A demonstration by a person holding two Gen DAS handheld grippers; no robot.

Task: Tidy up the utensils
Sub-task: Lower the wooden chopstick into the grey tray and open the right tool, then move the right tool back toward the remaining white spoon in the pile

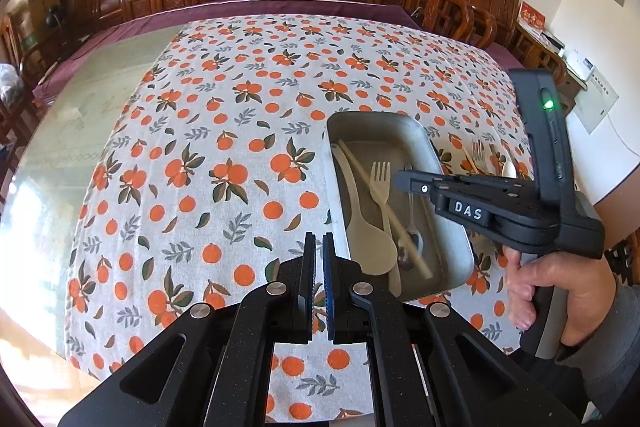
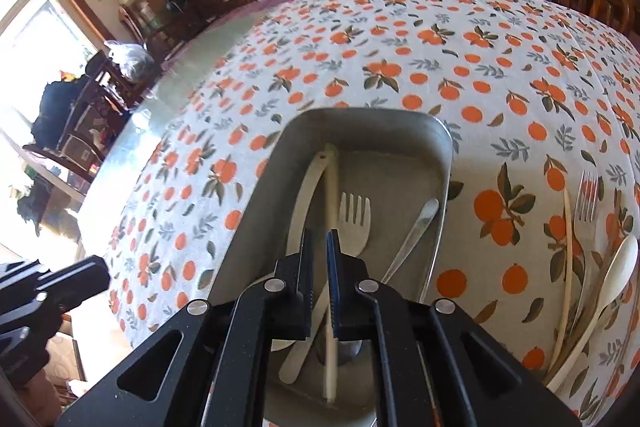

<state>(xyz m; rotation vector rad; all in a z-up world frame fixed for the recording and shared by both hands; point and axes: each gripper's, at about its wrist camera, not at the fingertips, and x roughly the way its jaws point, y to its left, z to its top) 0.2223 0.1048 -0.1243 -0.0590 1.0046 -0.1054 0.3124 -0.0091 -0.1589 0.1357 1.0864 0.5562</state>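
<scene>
A metal tray (image 1: pixel 370 117) (image 2: pixel 380 163) sits on the orange-print cloth. In it lie a cream rice spoon (image 1: pixel 368 239) (image 2: pixel 308 183), a cream fork (image 1: pixel 380 179) (image 2: pixel 354 215), a chopstick (image 1: pixel 360 171) (image 2: pixel 331 179) and a metal spoon (image 1: pixel 412 239) (image 2: pixel 416 231). My right gripper (image 1: pixel 396 181) (image 2: pixel 320 235) hovers over the tray with a narrow gap between its jaws. The chopstick lies flat beneath it, not gripped. My left gripper (image 1: pixel 319 239) (image 2: pixel 100 275) stays shut and empty over the cloth, left of the tray.
On the cloth right of the tray lie a metal fork (image 2: pixel 588 203) (image 1: pixel 478 149), a second chopstick (image 2: pixel 568 227) and a cream spoon (image 2: pixel 620 259) (image 1: pixel 509 169). A hand (image 1: pixel 560 291) holds the right gripper. Carved wooden chairs line the table's far side.
</scene>
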